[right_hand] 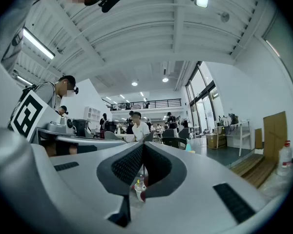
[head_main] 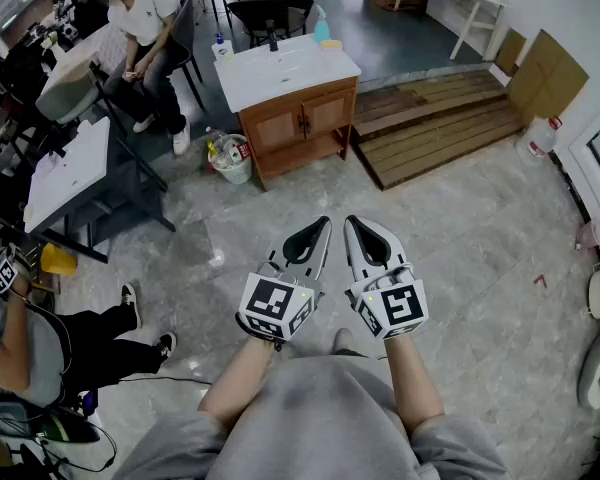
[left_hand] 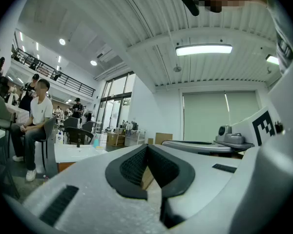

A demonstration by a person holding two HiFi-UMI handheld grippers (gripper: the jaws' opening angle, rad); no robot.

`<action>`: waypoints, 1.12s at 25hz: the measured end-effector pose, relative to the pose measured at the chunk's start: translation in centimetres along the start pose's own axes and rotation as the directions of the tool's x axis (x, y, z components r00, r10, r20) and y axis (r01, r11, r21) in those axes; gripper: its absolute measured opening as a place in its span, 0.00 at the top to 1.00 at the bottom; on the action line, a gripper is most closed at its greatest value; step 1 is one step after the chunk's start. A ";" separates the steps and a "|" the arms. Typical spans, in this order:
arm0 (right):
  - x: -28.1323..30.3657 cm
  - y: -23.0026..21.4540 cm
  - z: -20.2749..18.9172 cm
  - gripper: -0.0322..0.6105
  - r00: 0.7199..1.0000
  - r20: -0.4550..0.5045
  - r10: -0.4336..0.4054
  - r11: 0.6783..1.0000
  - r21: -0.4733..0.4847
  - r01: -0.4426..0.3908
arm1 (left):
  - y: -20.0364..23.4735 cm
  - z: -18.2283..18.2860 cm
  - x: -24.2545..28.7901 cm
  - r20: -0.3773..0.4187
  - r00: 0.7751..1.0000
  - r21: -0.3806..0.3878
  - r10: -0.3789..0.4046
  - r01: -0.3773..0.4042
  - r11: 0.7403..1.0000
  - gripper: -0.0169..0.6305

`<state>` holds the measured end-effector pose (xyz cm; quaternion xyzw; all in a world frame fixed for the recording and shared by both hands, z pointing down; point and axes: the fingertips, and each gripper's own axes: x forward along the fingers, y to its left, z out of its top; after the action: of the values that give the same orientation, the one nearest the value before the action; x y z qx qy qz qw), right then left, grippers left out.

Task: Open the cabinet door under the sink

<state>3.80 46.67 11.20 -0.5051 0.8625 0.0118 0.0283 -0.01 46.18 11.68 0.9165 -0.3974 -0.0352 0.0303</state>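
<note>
The sink cabinet stands across the floor ahead: a white basin top over a wooden body with two closed doors and dark handles at their middle seam. Both grippers are held level in front of the person's chest, far short of the cabinet. My left gripper is shut with nothing in it, its tips meeting. My right gripper is also shut and empty. In the left gripper view the white sink top shows low at the left.
A white bin of bottles sits at the cabinet's left foot. A wooden pallet platform lies to its right. A seated person and tables fill the left side; another person sits at lower left.
</note>
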 end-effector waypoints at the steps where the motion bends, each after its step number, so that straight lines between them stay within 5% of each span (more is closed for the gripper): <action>1: -0.1 -0.1 0.0 0.94 1.000 0.003 0.000 1.000 0.003 0.000 | -0.1 0.1 0.1 0.001 1.000 0.003 -0.001 0.001 1.000 0.96; 28: -1.9 -10.5 -3.4 0.94 0.996 -0.033 0.086 0.994 0.066 -0.083 | -4.0 -4.0 8.0 -0.085 0.993 0.021 0.086 -0.085 0.996 0.96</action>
<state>13.75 43.00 14.74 -0.4671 0.8834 -0.0236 0.0286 8.68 43.21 15.03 0.8995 -0.4349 0.0091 0.0407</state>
